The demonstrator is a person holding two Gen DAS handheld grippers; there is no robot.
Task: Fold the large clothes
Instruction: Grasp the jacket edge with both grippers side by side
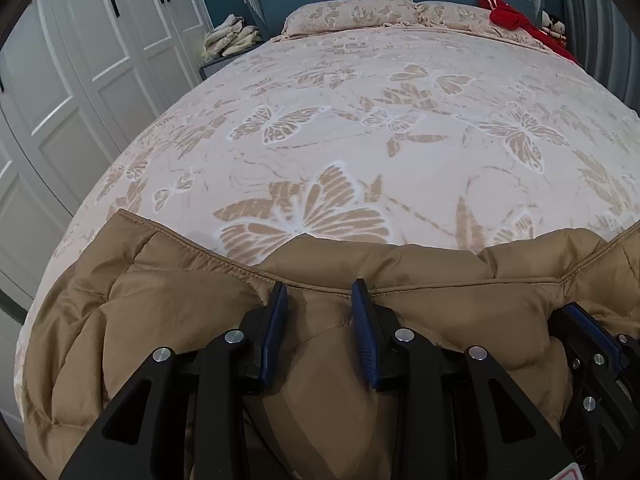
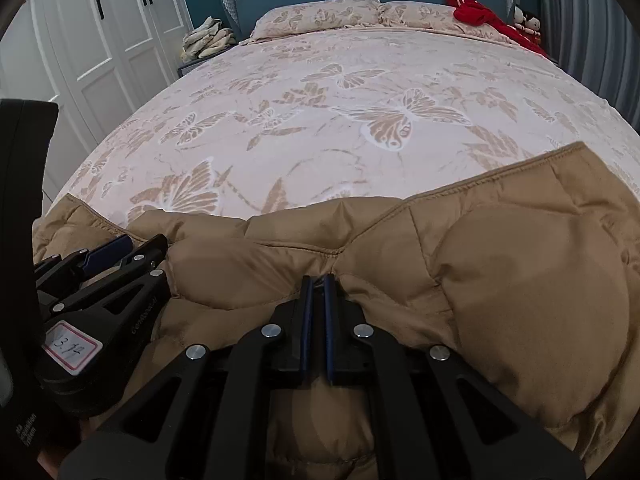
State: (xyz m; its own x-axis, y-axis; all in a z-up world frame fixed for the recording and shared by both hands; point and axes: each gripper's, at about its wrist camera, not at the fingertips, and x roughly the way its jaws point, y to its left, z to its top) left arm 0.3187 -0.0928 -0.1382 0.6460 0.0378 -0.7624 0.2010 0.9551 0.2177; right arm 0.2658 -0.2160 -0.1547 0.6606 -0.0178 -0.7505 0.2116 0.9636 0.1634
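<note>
A tan quilted down jacket point(image 1: 168, 300) lies across the near end of the bed, its stitched edge toward the headboard; it also shows in the right wrist view point(image 2: 520, 272). My left gripper point(image 1: 320, 290) is open over the jacket's edge, blue-padded fingers wide apart with fabric between them. My right gripper point(image 2: 318, 280) is shut on a pinch of the jacket's edge seam. The right gripper shows at the right edge of the left wrist view point(image 1: 588, 320). The left gripper shows at the left of the right wrist view point(image 2: 116, 250).
The bed point(image 1: 360, 140) has a pink cover with butterfly print and two pillows point(image 1: 352, 16) at a blue headboard. Red clothing point(image 1: 516, 20) lies at the far right corner. White wardrobe doors point(image 1: 80, 80) stand left. Folded cloths point(image 1: 232, 38) sit on a bedside table.
</note>
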